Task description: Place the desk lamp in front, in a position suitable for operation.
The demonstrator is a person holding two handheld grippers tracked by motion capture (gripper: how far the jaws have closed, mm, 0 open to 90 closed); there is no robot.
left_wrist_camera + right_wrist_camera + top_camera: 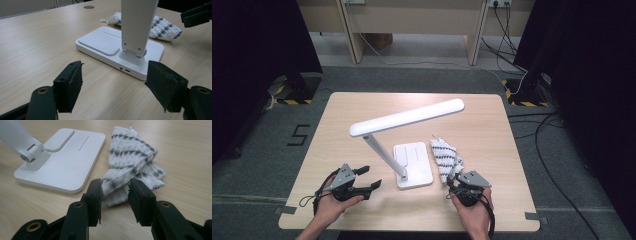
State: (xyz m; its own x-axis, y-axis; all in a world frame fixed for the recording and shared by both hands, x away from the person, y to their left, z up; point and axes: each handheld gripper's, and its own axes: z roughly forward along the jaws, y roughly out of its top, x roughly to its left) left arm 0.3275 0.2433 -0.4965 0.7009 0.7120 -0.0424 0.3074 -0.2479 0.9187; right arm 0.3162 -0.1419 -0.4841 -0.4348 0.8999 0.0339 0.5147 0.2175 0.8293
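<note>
- A white desk lamp [412, 145] stands near the middle of the wooden table [337, 130]. Its flat base [413, 165] rests on the table top and its long light bar [407, 117] is raised on a slanted arm, so the whole bar hangs free of the table.
- A white cloth [444, 157] with dark patterned stripes lies crumpled just to the right of the lamp base, close to its edge. It looks like a wiping cloth, so my guess is that the work in hand is picking it up to wipe the lamp.
- The right gripper [455, 179] sits at the near end of the cloth, to the right of the lamp base. In the right gripper view [115, 191] its jaws stand partly apart with a fold of the cloth [130, 167] between them. The fabric touches the inner pads, yet whether they press on it already I cannot tell.
- The left gripper [369, 177] is held to the left of the lamp base, low over the table and aimed at it. Its jaws are spread wide with nothing between them [113, 85]. The base [117, 50] lies ahead, a short way off.
- Probably the left one waits to steady the lamp while the right lifts the cloth.
</note>
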